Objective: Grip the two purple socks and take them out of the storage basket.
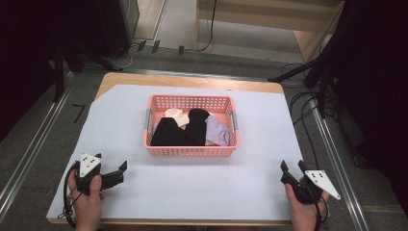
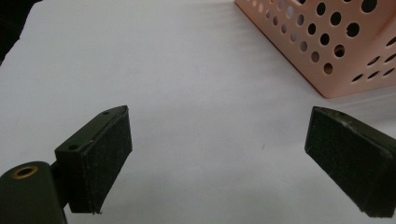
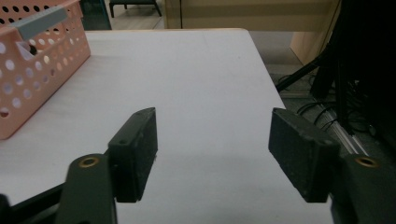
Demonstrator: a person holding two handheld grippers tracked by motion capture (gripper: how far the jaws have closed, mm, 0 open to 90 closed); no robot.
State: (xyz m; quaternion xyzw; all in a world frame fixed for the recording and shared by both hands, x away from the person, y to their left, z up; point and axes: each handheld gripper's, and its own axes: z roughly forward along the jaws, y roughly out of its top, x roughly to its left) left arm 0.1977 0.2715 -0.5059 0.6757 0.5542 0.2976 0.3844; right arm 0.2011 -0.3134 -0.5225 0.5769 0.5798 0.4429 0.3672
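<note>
At the bottom of the high view, the left gripper (image 1: 111,173) sits at lower left and the right gripper (image 1: 291,168) at lower right, each held in a hand, jaws spread wide with nothing between them and bare white table (image 1: 202,183) ahead. Beyond them, at the centre of the frame, a pink perforated basket (image 1: 190,150) holds black, cream and lilac socks (image 1: 169,132). Cables (image 1: 308,103) trail across the floor at upper right; no readable writing shows.
</note>
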